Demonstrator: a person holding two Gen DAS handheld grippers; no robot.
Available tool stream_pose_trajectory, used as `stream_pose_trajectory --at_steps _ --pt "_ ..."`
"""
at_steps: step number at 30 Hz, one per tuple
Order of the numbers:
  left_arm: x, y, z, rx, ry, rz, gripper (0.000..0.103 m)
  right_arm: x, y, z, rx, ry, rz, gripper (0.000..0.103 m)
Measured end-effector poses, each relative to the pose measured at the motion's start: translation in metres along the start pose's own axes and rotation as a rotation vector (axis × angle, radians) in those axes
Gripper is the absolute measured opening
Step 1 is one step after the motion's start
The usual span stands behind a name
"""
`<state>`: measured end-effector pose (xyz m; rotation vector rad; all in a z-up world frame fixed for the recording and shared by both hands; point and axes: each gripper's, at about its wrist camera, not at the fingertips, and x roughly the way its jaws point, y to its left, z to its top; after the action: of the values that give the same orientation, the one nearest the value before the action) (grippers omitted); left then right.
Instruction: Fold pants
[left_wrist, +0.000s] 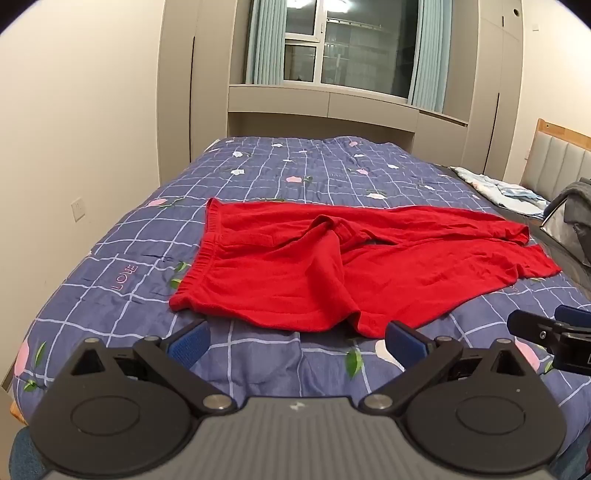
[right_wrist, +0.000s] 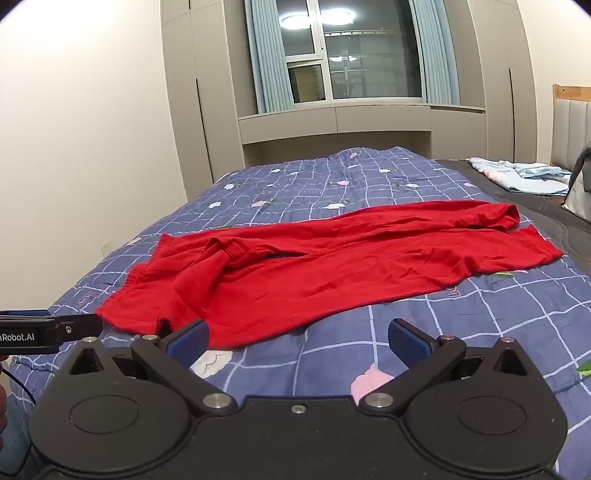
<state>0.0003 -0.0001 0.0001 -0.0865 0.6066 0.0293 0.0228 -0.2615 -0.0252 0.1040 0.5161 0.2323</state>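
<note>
Red pants (left_wrist: 332, 266) lie spread across the blue checked bedspread (left_wrist: 122, 258), waistband to the left, legs running right. The crotch area is bunched in a ridge. The far leg's cuff is turned over. My left gripper (left_wrist: 295, 341) is open and empty, just short of the pants' near edge by the waistband. My right gripper (right_wrist: 297, 339) is open and empty, its left finger at the pants' (right_wrist: 332, 266) near edge on the bedspread (right_wrist: 480, 332). Each gripper shows at the edge of the other's view, the right one (left_wrist: 546, 328) and the left one (right_wrist: 55, 328).
A light blue crumpled cloth (right_wrist: 517, 171) lies at the far right of the bed by the padded headboard (right_wrist: 570, 114). A grey item and metal frame (left_wrist: 569, 218) stand at the right. White wall on the left, wardrobes and a window (right_wrist: 351, 55) beyond the bed.
</note>
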Motion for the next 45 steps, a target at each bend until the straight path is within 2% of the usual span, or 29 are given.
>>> stream_pose_trajectory --at_steps 25,27,45 --pt "0.006 -0.004 -0.011 0.002 0.007 0.002 0.103 0.001 -0.001 0.000 0.004 0.005 0.002 0.103" --pt "0.004 -0.004 -0.003 0.009 0.014 -0.002 0.103 0.001 -0.002 0.000 0.004 0.004 0.001 0.103" --pt "0.004 -0.005 -0.005 0.013 0.022 -0.001 0.103 0.005 0.000 -0.001 0.002 0.011 0.001 0.103"
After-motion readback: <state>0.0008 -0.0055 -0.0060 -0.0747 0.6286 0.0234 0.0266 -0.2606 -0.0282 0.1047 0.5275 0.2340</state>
